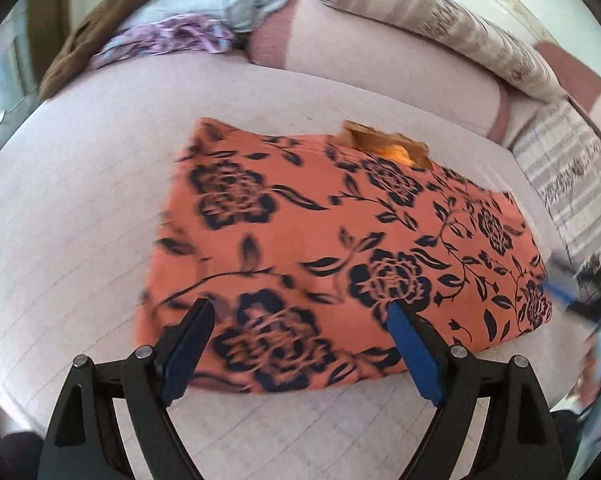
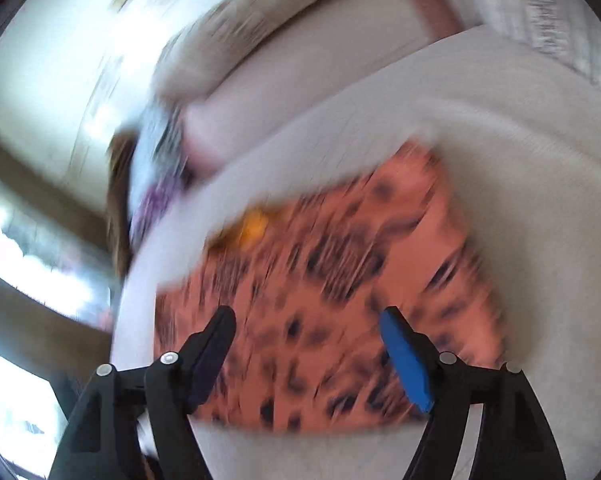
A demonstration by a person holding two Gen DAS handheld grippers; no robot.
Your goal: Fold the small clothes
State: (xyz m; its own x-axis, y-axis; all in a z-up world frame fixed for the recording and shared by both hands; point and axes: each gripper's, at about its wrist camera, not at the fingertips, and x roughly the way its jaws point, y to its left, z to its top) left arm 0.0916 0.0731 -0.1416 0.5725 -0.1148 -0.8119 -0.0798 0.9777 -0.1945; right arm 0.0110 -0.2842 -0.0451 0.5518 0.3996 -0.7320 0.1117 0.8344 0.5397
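Floral cloth [image 1: 340,240] folded flat beneath left tongs [image 1: 300,308]; tongs spread, empty.

From my left wrist view, bare sofa seat [image 1: 80,208] lies open from 7 to 10 o'clock of the folded orange cloth [image 1: 320,240]. Backrest cushion [image 1: 380,60] blocks 12; clothes pile [image 1: 172,32] crowds 11.

Right gripper [image 2: 304,316], jaws apart, above blurred orange floral cloth [image 2: 340,280].
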